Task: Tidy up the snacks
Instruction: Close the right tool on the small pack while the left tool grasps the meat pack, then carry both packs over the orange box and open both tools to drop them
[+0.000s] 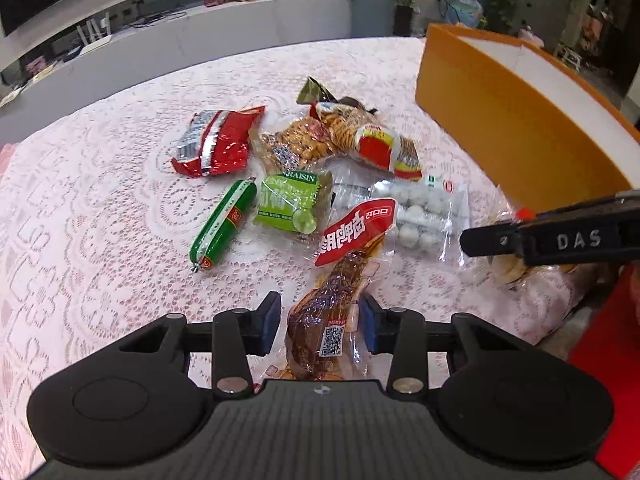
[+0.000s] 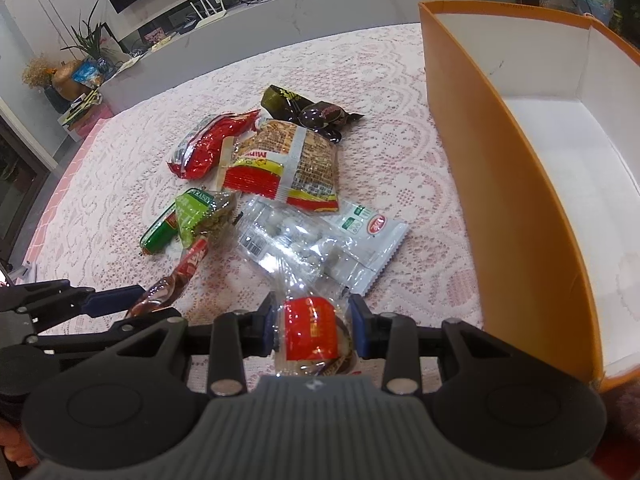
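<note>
A lace tablecloth [image 1: 100, 200] carries loose snacks left of the orange box [image 2: 516, 208]. The left gripper [image 1: 320, 322] straddles the duck-leg pack [image 1: 320, 320], jaws spread; the right gripper [image 2: 314, 330] brackets a red-labelled pack [image 2: 310, 334], contact unclear. Close squarely mid-pack before lifting toward the box.

A: The tablecloth [image 1: 100, 208] is pink lace, openwork and matt. The snack packs are glossy plastic: the sausage [image 1: 223, 224], the clear drumstick pack [image 1: 332, 304].

B: And the box [image 2: 516, 184]? Matt orange card (smooth white inside).
</note>
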Demonstrator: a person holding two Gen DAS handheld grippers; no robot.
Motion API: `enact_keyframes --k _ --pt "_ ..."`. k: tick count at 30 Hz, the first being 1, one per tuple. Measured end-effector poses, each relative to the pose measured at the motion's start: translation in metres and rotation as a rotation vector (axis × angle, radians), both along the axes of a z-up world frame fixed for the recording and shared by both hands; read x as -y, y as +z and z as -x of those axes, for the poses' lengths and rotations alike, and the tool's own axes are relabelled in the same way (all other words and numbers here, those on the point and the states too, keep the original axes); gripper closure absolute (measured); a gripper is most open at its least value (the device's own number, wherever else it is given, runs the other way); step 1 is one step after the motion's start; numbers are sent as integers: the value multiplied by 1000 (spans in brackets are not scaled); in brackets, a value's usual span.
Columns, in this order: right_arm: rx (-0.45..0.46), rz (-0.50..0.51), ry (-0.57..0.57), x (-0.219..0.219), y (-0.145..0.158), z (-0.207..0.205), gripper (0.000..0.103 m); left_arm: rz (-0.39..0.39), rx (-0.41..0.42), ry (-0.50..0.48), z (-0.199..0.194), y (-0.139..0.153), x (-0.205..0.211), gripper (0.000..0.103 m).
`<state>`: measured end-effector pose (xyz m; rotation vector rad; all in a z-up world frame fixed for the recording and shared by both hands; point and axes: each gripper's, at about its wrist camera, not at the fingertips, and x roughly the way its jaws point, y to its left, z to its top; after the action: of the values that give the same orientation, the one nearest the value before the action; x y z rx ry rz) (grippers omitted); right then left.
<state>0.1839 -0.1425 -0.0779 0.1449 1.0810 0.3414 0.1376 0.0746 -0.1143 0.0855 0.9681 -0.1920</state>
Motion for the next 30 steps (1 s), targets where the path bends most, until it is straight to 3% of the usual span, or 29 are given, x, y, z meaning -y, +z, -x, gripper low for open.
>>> enact_keyframes --k 8,16,21,25,30 --pt "53 -36 17 5 26 14 68 88 61 60 20 37 2 57" --pt "127 -98 25 23 77 30 68 154 145 71 30 88 21 57" --pt "178 -74 37 40 113 31 68 222 161 57 26 115 36 57" --pt "166 -49 31 63 132 21 68 281 140 37 11 124 49 57" --pt "146 2 22 97 145 7 68 275 144 -27 -8 133 83 57"
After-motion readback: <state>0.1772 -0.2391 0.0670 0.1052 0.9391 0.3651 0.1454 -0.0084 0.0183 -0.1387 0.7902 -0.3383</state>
